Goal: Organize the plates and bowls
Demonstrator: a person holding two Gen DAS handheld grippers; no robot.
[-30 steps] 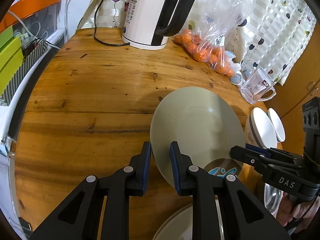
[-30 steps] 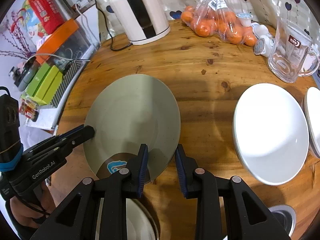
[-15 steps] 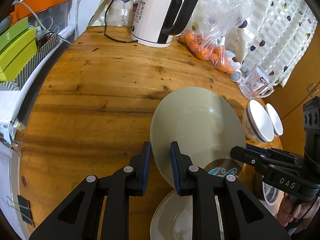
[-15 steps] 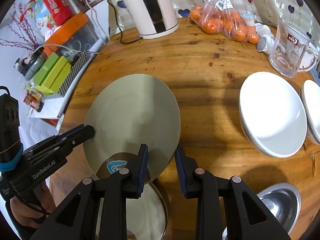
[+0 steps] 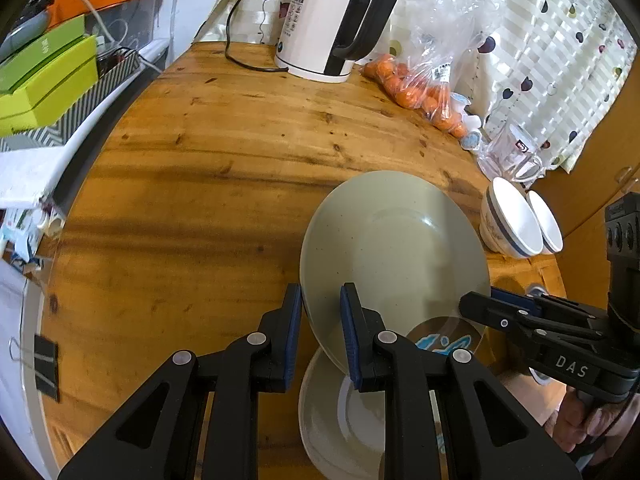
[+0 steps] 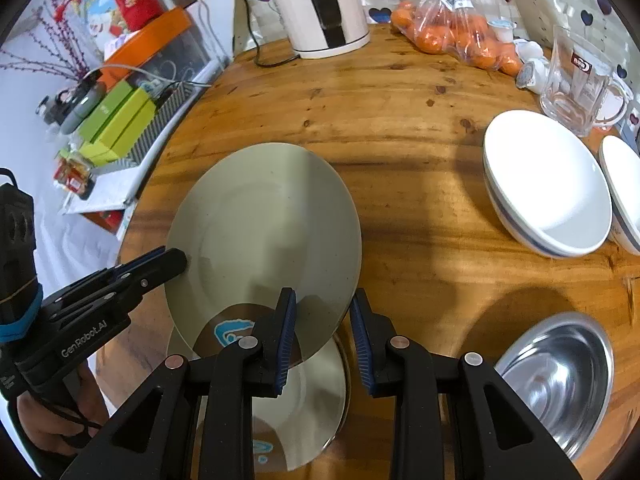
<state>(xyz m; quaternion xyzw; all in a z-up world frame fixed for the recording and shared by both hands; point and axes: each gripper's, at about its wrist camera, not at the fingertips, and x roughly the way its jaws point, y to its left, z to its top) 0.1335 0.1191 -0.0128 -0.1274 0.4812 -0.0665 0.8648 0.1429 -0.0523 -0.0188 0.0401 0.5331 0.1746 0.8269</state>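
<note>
Plate, grey-green, hangs above a second plate at the table's near edge, with the left gripper and right gripper each clamped on its opposite rims.

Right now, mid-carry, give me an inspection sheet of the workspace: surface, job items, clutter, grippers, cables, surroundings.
Surface: round wooden table, bare in the middle.
Job's things: grey-green plate held tilted above a second plate lying on the table; two white bowls side by side at the right edge; steel bowl near the front.
Clutter: electric kettle, bag of oranges, glass mug, small white cups beside the bag.
Grippers: left gripper and right gripper each clamp the held plate's rim, on opposite sides.
Cables: kettle cord trails off the back edge.
Surroundings: green boxes and an orange-lidded bin at left; dotted curtain behind.
</note>
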